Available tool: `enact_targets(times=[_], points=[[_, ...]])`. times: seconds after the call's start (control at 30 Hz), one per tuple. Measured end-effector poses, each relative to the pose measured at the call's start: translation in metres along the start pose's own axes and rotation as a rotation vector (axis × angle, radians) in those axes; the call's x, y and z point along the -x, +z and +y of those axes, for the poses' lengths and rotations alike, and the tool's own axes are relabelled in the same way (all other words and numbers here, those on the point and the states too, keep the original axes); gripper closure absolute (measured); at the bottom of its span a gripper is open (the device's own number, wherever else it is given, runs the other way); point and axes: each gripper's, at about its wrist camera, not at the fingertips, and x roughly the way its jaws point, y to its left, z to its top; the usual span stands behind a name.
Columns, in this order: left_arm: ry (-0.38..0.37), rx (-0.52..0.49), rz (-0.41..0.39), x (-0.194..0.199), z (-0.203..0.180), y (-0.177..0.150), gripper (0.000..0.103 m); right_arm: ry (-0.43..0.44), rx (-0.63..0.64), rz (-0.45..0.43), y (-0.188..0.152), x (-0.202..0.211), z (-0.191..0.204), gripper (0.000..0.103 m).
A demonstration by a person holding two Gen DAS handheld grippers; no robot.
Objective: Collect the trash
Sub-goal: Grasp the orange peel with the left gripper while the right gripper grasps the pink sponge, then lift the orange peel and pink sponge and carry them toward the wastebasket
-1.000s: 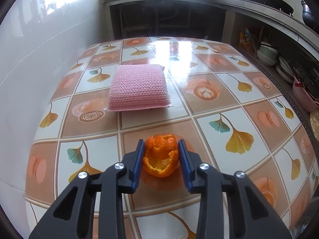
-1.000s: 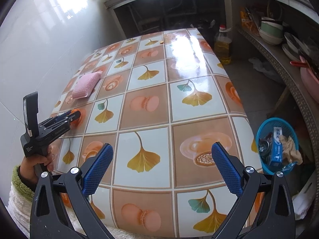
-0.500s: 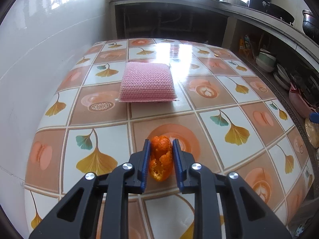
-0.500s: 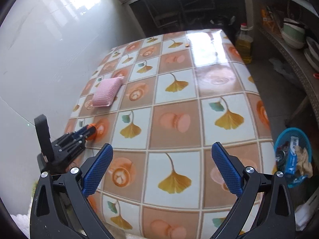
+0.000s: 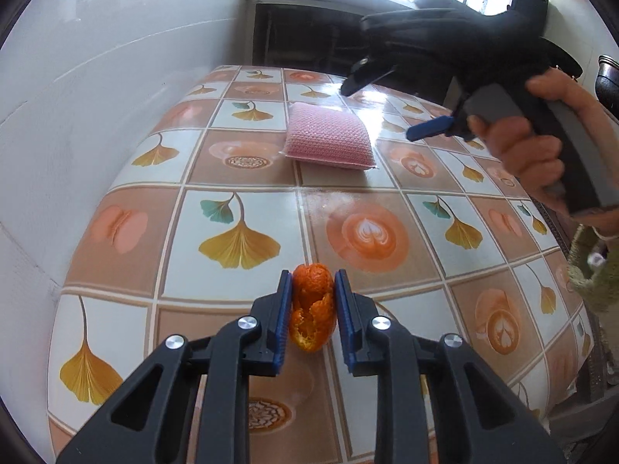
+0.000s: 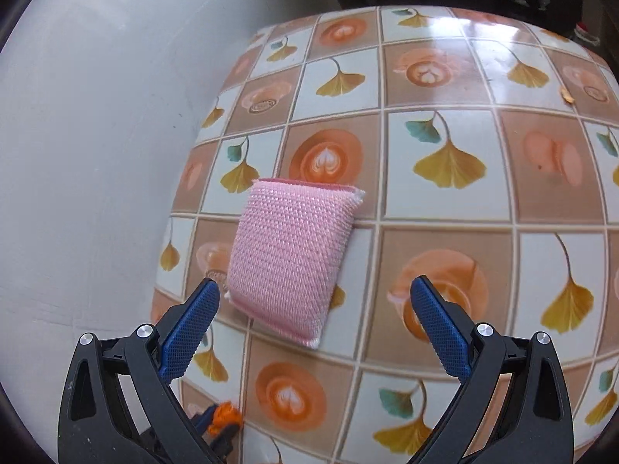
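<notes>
Left gripper (image 5: 311,305): jaws closed in on the orange peel (image 5: 312,307), both blue pads pressing its flanks, the peel squeezed narrow with its long axis running along the fingers, lower centre of the left wrist view. The jaws have just been closing on it, then held. Whether the peel is clear of the tablecloth (image 5: 240,178) cannot be told from this view; it sits over a white square just below the latte-print tile. Right gripper (image 6: 311,324): jaws spread wide, nothing between the pads. It hangs over the pink scouring pad (image 6: 288,263), which lies flat on the cloth at centre frame of the right wrist view, its long axis tilted from upper right to lower left. The pad's near corner falls between the fingers; the left fingertip (image 6: 201,305) stands just beside the pad's lower left edge, the other finger well off to its right. In judgement, the right gripper is the nearer to the pad, and the gap is ample. The person's hand (image 5: 534,150) grips the right tool at right of the left wrist view.
</notes>
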Motion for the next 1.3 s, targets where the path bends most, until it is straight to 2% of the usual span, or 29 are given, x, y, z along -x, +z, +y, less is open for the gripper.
enact_targets(times=[0.13,0.3,0.5,0.6,0.67,0.83,1.03,1.2,1.3], points=[[-0.010,0.016,0.003,0.005,0.010,-0.004,0.082,-0.040,0.021,0.038,0.017,-0.031,0.021,0.008],[-0.024,0.033,0.005,0.006,0.014,-0.005,0.082,-0.159,0.088,0.035,0.023,-0.056,0.048,0.008],[-0.033,0.043,0.003,0.005,0.014,-0.005,0.082,-0.317,0.231,-0.008,0.012,-0.072,0.069,0.008],[-0.040,0.045,0.003,0.005,0.015,-0.004,0.082,-0.354,0.305,-0.032,-0.004,-0.068,0.068,0.019],[-0.039,0.041,0.004,0.005,0.014,-0.003,0.082,-0.351,0.307,-0.035,-0.014,-0.058,0.059,0.025],[-0.033,0.025,0.006,0.005,0.012,-0.002,0.082,-0.357,0.266,-0.050,-0.049,-0.028,0.015,0.026],[-0.034,0.007,0.001,0.004,0.001,0.002,0.082,-0.331,0.171,-0.084,-0.106,0.020,-0.048,0.027],[-0.043,-0.020,0.002,0.003,-0.015,0.006,0.082,-0.312,0.105,-0.117,-0.154,0.055,-0.081,0.027],[-0.049,-0.039,0.001,0.003,-0.025,0.008,0.082,-0.308,0.086,-0.142,-0.182,0.072,-0.082,0.027]])
